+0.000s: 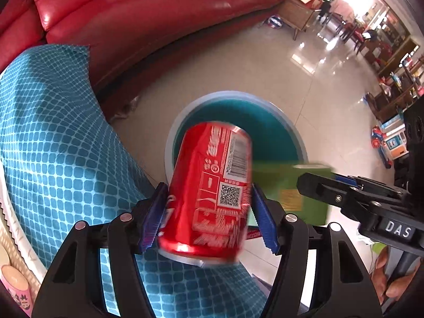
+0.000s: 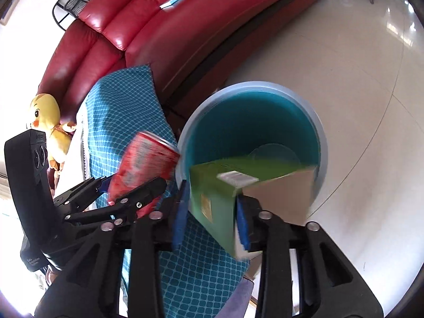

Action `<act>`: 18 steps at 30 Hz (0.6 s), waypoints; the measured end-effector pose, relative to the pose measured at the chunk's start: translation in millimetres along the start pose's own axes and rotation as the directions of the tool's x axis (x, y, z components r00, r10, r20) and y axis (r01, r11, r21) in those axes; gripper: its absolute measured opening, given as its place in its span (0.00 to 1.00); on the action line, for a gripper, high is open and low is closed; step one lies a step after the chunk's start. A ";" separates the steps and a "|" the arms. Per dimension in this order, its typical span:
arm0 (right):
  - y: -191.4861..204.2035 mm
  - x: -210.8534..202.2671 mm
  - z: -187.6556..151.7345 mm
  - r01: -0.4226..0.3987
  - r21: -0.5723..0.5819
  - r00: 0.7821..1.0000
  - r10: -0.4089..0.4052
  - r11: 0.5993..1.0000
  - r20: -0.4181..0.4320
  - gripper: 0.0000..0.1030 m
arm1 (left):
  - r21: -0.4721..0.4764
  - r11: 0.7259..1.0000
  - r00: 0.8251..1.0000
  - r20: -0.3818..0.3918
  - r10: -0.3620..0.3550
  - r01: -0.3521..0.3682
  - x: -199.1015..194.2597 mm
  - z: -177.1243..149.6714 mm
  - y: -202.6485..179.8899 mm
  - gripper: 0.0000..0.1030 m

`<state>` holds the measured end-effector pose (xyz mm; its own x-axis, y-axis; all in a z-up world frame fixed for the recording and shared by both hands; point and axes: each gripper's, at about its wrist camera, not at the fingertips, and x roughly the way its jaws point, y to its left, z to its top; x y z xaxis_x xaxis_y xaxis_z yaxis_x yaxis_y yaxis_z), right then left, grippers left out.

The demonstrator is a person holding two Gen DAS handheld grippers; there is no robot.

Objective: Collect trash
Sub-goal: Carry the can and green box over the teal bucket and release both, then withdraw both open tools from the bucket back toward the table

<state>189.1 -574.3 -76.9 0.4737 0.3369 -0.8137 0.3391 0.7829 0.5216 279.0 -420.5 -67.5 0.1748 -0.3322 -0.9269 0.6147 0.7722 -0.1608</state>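
Note:
My left gripper (image 1: 208, 212) is shut on a red soda can (image 1: 209, 190), held tilted over the near rim of a round bin (image 1: 233, 96) with a grey rim and teal inside. The can also shows in the right wrist view (image 2: 143, 164). My right gripper (image 2: 212, 217) is shut on a green cardboard box (image 2: 212, 185), held over the bin (image 2: 251, 87). The box shows to the right of the can in the left wrist view (image 1: 286, 188). The right gripper shows there too (image 1: 326, 182); the left gripper shows in the right wrist view (image 2: 129, 185).
A teal patterned cloth (image 1: 53, 132) covers the surface under both grippers. A red leather sofa (image 1: 132, 18) stands behind the bin on a shiny tiled floor (image 1: 265, 61). A yellow plush duck (image 2: 47, 122) sits at the left. Toys and furniture (image 1: 384, 143) stand at the right.

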 end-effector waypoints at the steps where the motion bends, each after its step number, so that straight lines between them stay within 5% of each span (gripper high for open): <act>1: -1.3 0.2 -0.3 0.003 0.005 1.000 -0.003 1.000 0.002 0.33 | -0.005 1.000 1.000 -0.003 -0.002 0.002 3.0 0.2 0.9 0.66; 6: -6.1 -0.6 -0.4 0.026 0.040 1.000 -0.026 0.999 0.013 0.46 | -0.009 1.000 1.000 -0.002 0.002 -0.002 3.3 -12.6 6.5 0.68; 12: -6.0 -10.5 -1.9 0.069 0.050 0.996 -0.071 0.996 0.044 0.75 | -0.024 1.000 1.000 0.021 0.019 -0.018 -7.7 -27.2 12.2 0.80; 18: -6.8 -15.0 -7.7 0.095 0.063 0.995 -0.097 0.994 0.030 0.77 | -0.041 0.999 0.999 0.033 0.024 -0.023 -18.4 -42.2 17.3 0.87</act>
<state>173.4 -580.6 -70.3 0.4626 0.2441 -0.8523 0.4329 0.7767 0.4575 253.9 -378.1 -67.6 0.2151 -0.3311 -0.9188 0.5785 0.8012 -0.1533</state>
